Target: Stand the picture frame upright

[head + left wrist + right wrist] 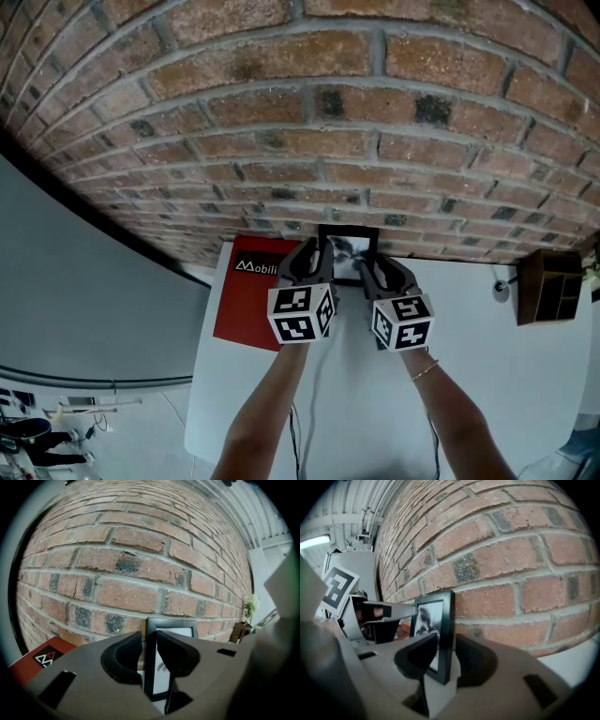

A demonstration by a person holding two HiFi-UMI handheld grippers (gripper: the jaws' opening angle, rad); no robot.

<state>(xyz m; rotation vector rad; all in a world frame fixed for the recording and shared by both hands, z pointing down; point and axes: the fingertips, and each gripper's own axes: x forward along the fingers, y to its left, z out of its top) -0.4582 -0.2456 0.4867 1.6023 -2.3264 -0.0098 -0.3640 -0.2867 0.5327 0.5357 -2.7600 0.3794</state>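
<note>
A black picture frame point(348, 255) with a black-and-white photo stands upright on the white table point(487, 394), its back against the brick wall point(309, 122). My left gripper point(316, 251) straddles the frame's left edge point(151, 660). Its jaws are open, with a thin gap showing beside the edge. My right gripper point(371, 268) straddles the frame's right edge point(446, 620). These jaws are open too, the pads standing just off the frame. In the right gripper view the left gripper point(370, 613) shows beyond the frame.
A red board point(246, 300) with a white logo lies flat to the frame's left, against the wall. A small wooden box point(548, 286) sits at the table's right end, with a small plant point(250, 604) near it. Cables run along the table under my arms.
</note>
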